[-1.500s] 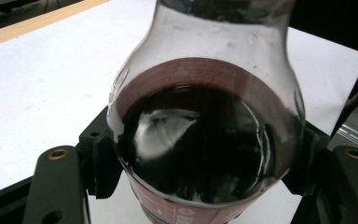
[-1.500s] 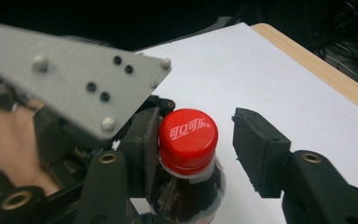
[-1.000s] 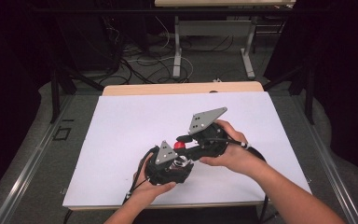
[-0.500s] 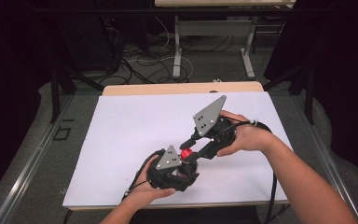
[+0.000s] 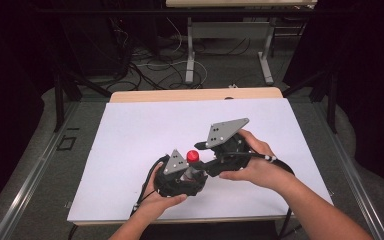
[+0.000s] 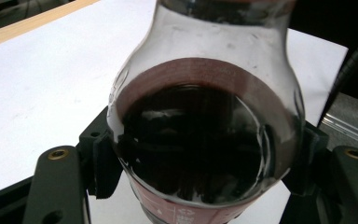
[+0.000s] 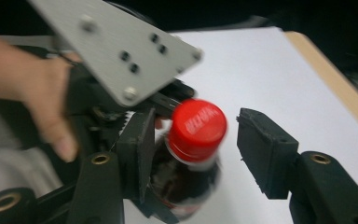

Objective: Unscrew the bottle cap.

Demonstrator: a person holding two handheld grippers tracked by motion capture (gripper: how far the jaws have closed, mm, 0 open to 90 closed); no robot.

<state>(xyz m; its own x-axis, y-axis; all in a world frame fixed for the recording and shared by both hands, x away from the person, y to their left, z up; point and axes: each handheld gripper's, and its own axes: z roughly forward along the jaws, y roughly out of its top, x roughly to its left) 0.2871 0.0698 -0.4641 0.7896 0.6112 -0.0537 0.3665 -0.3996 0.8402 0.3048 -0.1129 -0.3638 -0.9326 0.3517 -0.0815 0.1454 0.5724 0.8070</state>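
Two claws: left claw point(image 6: 200, 186) clamps cola bottle point(image 6: 200, 140), base hidden; right claw point(image 7: 191, 154) parted around blurred red cap point(image 7: 197, 124).

Red-capped bottle point(image 7: 186, 158) of dark liquid; white table point(image 5: 130, 135); black grippers.

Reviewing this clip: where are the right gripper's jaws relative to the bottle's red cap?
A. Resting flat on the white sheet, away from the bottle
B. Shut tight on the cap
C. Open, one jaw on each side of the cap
C: in the right gripper view the right gripper is open, with its two black jaws flanking the red cap of the bottle, a gap showing beside the cap.
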